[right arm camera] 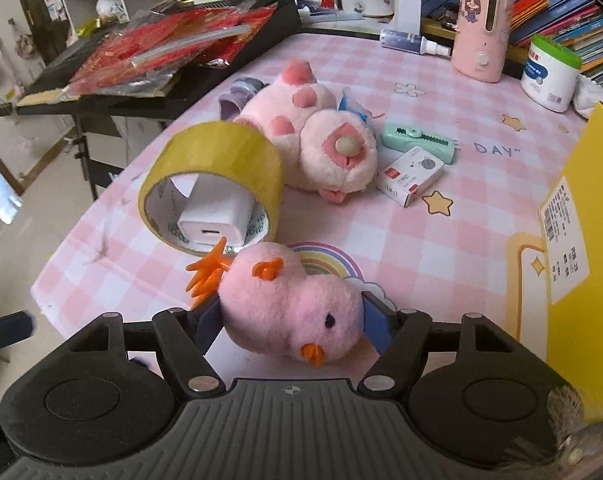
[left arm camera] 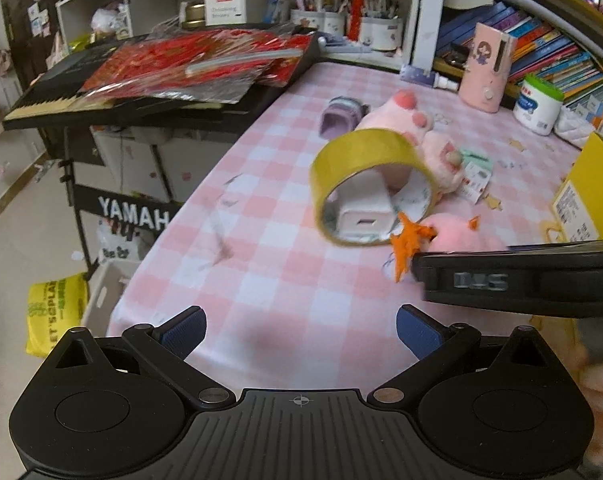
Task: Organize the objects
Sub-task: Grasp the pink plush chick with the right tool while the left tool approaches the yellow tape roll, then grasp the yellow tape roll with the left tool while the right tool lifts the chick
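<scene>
Tape roll (right arm camera: 211,188) stands on edge at the left of the checked table (right arm camera: 441,240), a white charger (right arm camera: 213,222) inside it. Pink chick (right arm camera: 289,308) lies just right of it, between the right gripper's (right arm camera: 291,326) pads, which press its sides. Farther right stands a yellow box (right arm camera: 581,220). Left gripper (left arm camera: 299,330) hangs open over bare cloth.

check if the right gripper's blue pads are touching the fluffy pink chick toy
Touching. In the right wrist view the right gripper has both pads pressed against the flanks of the fluffy pink chick toy.
</scene>
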A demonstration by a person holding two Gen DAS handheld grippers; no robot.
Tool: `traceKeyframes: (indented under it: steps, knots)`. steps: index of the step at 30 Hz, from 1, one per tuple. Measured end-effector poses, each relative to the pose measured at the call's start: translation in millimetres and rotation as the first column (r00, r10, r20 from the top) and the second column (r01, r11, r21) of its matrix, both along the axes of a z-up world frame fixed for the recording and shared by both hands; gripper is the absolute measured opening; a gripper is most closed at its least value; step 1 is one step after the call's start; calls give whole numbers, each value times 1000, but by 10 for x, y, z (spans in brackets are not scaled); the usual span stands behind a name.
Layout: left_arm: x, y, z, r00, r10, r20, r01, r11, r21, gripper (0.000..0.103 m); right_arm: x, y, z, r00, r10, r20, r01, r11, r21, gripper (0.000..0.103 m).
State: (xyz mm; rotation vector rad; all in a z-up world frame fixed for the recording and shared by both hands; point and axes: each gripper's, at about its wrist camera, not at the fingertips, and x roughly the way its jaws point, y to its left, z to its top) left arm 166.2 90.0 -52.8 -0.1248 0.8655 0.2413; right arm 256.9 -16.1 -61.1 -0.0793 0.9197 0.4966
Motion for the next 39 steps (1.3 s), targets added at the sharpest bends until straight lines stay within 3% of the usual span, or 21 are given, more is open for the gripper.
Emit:
traceKeyframes:
  steps: [8,12,20,22,31,35,39]
  knots:
    - [483,-215,-53,999,-22,28,21,999,31,102,44,-420,413,975,-107,193,97,993,60,69]
    - [691,-244,-108,999,-8,34,7,1000,26,102,165,-574,417,974,-144,176,133,988,74,69]
    - [893,-321,-191,998,14,55,-14,1000,12,100,149,-646,417,972,-121,203,112,992,55,69]
    - [896,-315,-193,998,19,58,-20,1000,21,91,146,-656,417,972,-116,205,107,993,55,69]
    - [686,-348,-32,995,-67,80,69,997,-21,90,107,-735,441,968,-158,196,143,986,88,69]
    - [602,-423,-35,991,-130,42,131,991,-8,90,73,-792,434,968,-185,172,168,979,112,69]
    - [450,-423,7,990,-128,54,129,991,-20,90,-10,-816,467,966,-193,173,172,976,131,69]
